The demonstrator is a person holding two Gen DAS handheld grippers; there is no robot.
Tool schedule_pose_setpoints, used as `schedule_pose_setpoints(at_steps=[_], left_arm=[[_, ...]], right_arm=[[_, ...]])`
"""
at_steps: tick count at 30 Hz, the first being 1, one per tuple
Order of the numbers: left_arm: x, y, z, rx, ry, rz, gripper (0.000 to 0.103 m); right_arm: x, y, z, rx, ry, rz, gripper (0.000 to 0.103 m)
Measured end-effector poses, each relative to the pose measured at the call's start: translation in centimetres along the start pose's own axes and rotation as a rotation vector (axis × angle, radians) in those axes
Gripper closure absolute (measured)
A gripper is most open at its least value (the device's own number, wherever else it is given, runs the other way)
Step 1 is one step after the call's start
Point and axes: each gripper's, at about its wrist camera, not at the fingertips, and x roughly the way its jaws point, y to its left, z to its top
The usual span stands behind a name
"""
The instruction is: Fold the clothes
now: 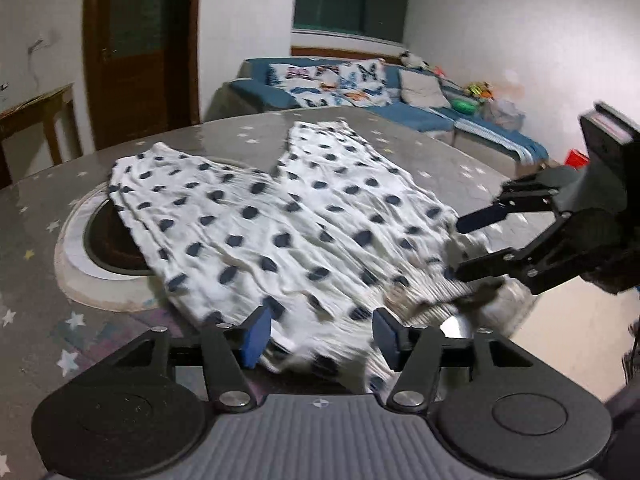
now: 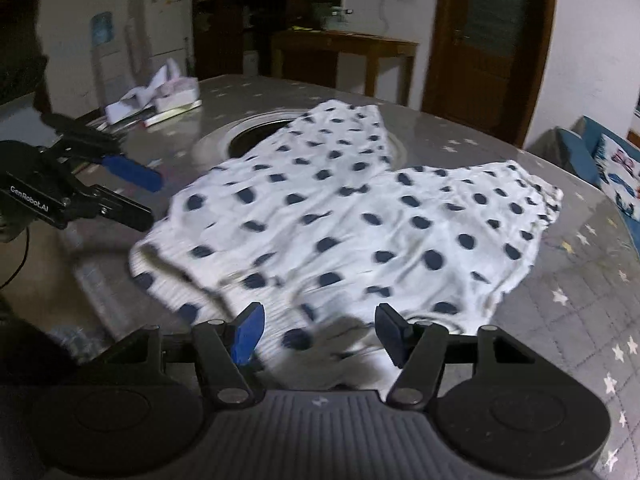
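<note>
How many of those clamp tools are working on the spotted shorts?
2. The left gripper is at the near waistband of the spotted shorts; the right gripper is beside it at the same edge. Both jaws stand open.

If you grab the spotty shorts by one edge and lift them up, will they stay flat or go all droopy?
Probably droopy. The spotty shorts lie wrinkled and follow the table, even sagging over the round hole, so the cloth looks thin and floppy. They likely weigh little. Lifted by one edge, the rest would probably hang and drag, so two grips may keep them flatter.
</note>
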Motion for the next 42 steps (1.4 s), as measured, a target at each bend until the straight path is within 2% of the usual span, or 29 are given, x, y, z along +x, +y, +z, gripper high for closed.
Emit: schedule_pose_setpoints(at_steps=[5, 6, 9, 12, 16, 20, 24, 29, 32, 33, 34, 36, 42], left_arm=[[0.9, -0.9, -1.2, 0.032, 0.027, 0.034, 0.043], [1.0, -1.0, -1.4, 0.034, 0.029, 0.042, 0.045], [1.1, -0.8, -1.8, 0.023, 0.032, 0.05, 0.06], [1.0, -0.9, -2.1, 0.024, 0.021, 0.061, 0.062], [1.1, -1.5, -2.5, 0.03, 0.029, 0.071, 0.063], [0.6, -1.8, -2.2, 0.031, 0.003, 0.075, 0.086], [0.2, -2.0, -1.7, 0.03, -0.028, 0.081, 0.086], [0.5, -2.3, -1.6, 0.025, -0.029, 0.079, 0.085], [0.7, -2.5, -2.0, 0.03, -0.015, 0.09, 0.078], [0.7, -2.6, -2.2, 0.033, -0.012, 0.094, 0.07], [0.7, -2.6, -2.3, 0.037, -0.01, 0.097, 0.066], [0.7, -2.7, -2.6, 0.05, -0.006, 0.1, 0.065], [0.9, -3.4, -3.1, 0.1, -0.002, 0.102, 0.065]], right_arm=[[0.3, 1.6, -1.2, -0.057, 0.039, -0.036, 0.052], [0.3, 1.7, -1.4, -0.06, 0.044, -0.046, 0.057], [-0.3, 1.6, -1.6, -0.04, 0.041, -0.062, 0.07], [-0.5, 1.4, -1.7, -0.023, 0.037, -0.091, 0.072], [-0.6, 2.3, -1.8, -0.045, 0.018, -0.073, 0.07], [0.1, 3.9, -1.6, -0.096, -0.01, -0.064, 0.065], [1.2, 4.7, -1.5, -0.136, -0.016, -0.08, 0.066], [1.9, 5.7, -1.3, -0.187, -0.033, -0.101, 0.068], [2.1, 5.8, -1.2, -0.186, -0.044, -0.099, 0.085], [2.0, 5.9, -1.2, -0.186, -0.05, -0.099, 0.092], [1.9, 5.9, -1.1, -0.187, -0.054, -0.102, 0.094], [1.6, 5.8, -1.1, -0.191, -0.067, -0.109, 0.099], [0.2, 5.3, -0.5, -0.195, -0.106, -0.167, 0.101]])
